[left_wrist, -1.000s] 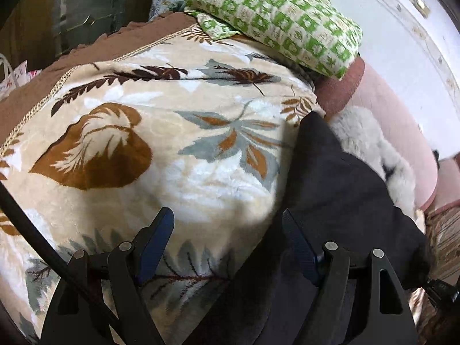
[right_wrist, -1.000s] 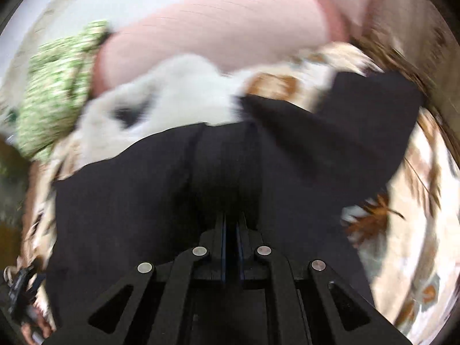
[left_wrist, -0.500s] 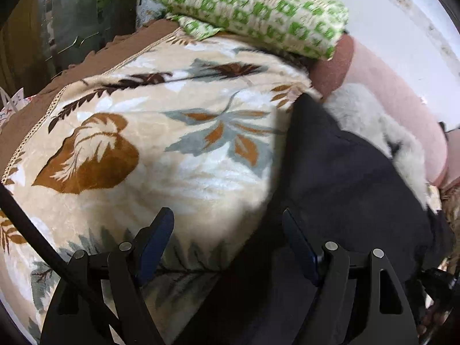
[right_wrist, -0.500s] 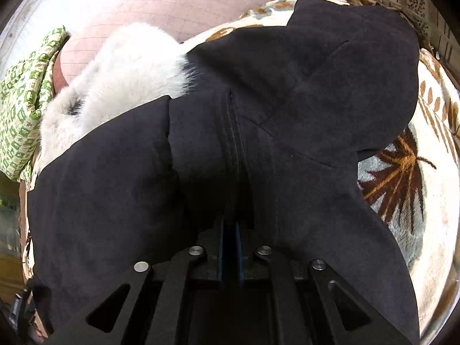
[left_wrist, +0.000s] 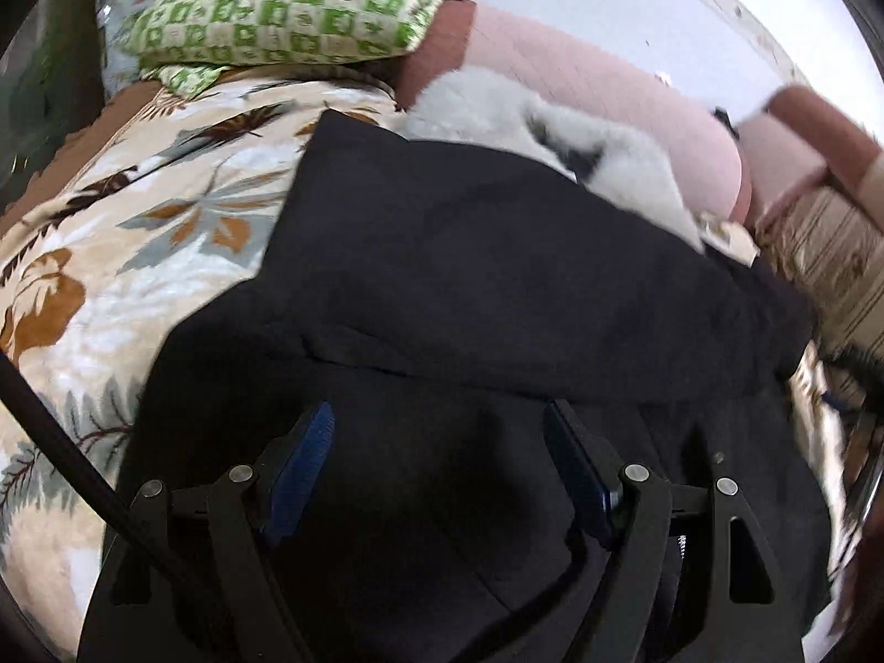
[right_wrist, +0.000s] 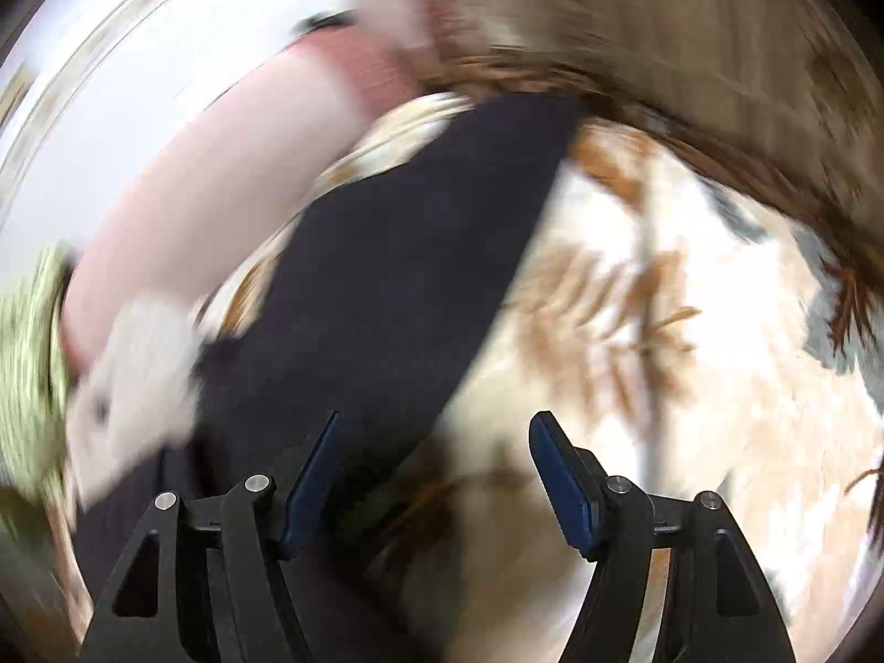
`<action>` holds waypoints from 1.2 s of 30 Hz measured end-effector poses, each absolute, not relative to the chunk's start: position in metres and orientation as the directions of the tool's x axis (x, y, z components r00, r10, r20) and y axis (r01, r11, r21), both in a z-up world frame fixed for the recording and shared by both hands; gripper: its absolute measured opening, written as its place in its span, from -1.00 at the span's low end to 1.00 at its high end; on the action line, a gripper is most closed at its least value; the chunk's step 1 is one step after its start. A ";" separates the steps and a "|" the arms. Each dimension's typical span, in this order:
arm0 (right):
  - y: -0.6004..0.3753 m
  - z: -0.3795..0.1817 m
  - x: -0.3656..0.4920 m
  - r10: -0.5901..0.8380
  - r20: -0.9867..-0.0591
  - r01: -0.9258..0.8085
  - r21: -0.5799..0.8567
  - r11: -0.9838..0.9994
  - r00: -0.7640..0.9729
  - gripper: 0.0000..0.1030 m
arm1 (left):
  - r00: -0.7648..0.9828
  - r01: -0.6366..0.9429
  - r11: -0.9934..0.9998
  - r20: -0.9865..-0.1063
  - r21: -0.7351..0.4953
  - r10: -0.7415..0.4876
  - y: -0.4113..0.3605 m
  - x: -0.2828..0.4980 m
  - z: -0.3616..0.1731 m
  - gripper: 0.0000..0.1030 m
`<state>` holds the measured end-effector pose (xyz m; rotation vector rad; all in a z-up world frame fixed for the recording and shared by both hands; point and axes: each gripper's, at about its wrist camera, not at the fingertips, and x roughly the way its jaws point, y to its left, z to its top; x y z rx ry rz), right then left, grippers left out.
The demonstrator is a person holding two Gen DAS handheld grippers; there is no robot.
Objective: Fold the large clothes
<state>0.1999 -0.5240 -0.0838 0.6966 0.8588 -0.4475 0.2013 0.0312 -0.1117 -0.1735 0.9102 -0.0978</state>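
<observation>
We find the black garment (left_wrist: 497, 276) lying folded on the leaf-patterned blanket (left_wrist: 110, 276), one dark layer lapped over another, the upper layer's edge running across just ahead of the left gripper (left_wrist: 439, 469). The garment's far edge lies against a white fluffy item (left_wrist: 552, 132) that sits before a pink bolster (left_wrist: 608, 94) along the blanket's far side. A green checked pillow (left_wrist: 293, 11) rests at the blanket's far left corner.

The left gripper hangs over the garment with its jaws released; its blue pads (left_wrist: 301, 464) stand well apart, and we cannot tell from this view whether they touch the cloth below.

The right wrist view is heavily blurred (details there are limited). We note the right gripper (right_wrist: 436, 469) with its jaws apart, having just been opening, and nothing gripped between them. In this view the black garment (right_wrist: 398, 276) runs as a dark band from the lower left toward the blanket's (right_wrist: 663, 359) far edge, passing behind the left-hand pad (right_wrist: 309, 486); bare blanket shows between the pads and to the right. The pink bolster (right_wrist: 221, 182) and white fluffy item (right_wrist: 138, 375) appear on the left.
</observation>
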 end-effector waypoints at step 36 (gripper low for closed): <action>-0.326 0.076 0.281 0.019 -0.662 0.055 0.090 0.994 0.750 -0.81 | 0.720 -0.020 0.970 -0.677 -0.241 -0.153 0.058 0.193 -0.088 0.72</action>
